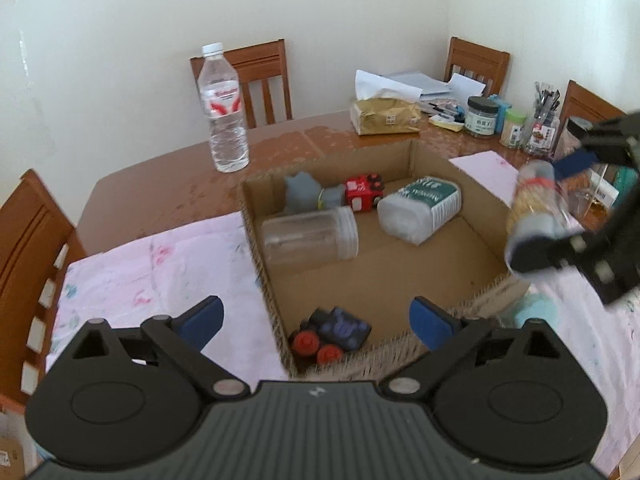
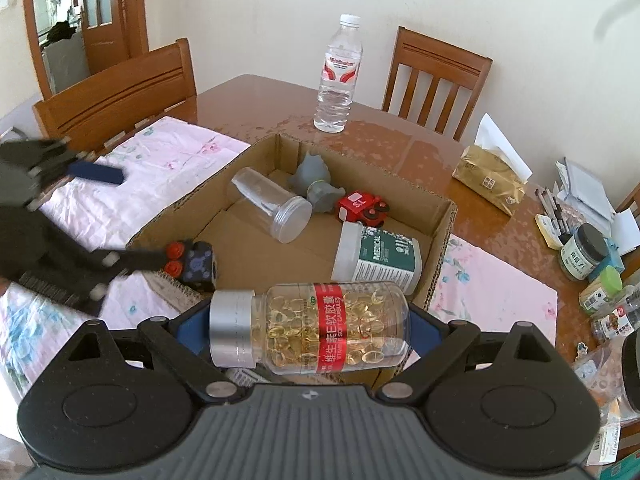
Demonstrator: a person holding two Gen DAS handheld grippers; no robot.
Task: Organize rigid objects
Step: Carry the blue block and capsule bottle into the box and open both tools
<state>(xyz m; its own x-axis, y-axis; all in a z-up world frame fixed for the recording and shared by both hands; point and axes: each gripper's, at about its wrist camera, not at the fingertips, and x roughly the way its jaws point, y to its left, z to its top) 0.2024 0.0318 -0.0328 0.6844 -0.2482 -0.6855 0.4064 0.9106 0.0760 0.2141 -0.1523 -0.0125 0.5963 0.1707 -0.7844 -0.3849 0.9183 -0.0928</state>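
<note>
The right gripper (image 2: 310, 330) pinches a clear capsule bottle (image 2: 310, 330) lying crosswise between its blue pads, silver cap to the left, a red label band round the middle and yellow softgels inside; only the right wrist view shows this label and cap sharply, while the left wrist view gives the same bottle (image 1: 534, 208) as a blur held at the right edge above the box's right wall. The left gripper (image 1: 316, 320) stands spread wide with nothing between its blue pads, hanging over the near corner of the cardboard box (image 1: 436, 168); in the right wrist view it appears at the left as a dark blurred shape (image 2: 100, 216) over the box's left wall. Inside the box, a black toy car with red wheels (image 1: 332, 330) sits in the near corner just below the left gripper, a clear empty jar (image 1: 310, 236) lies on its side further in, a white bottle with a green label (image 1: 420, 208) lies beside it, and a grey figure (image 1: 306, 192) and a red toy car (image 1: 362, 194) sit against the far wall. The box rests on a pink floral cloth (image 1: 160, 264) spread over the brown counter (image 1: 160, 184). A water bottle (image 1: 222, 108) stands upright beyond the box. The right wrist view alone shows a doorway at far left.
</note>
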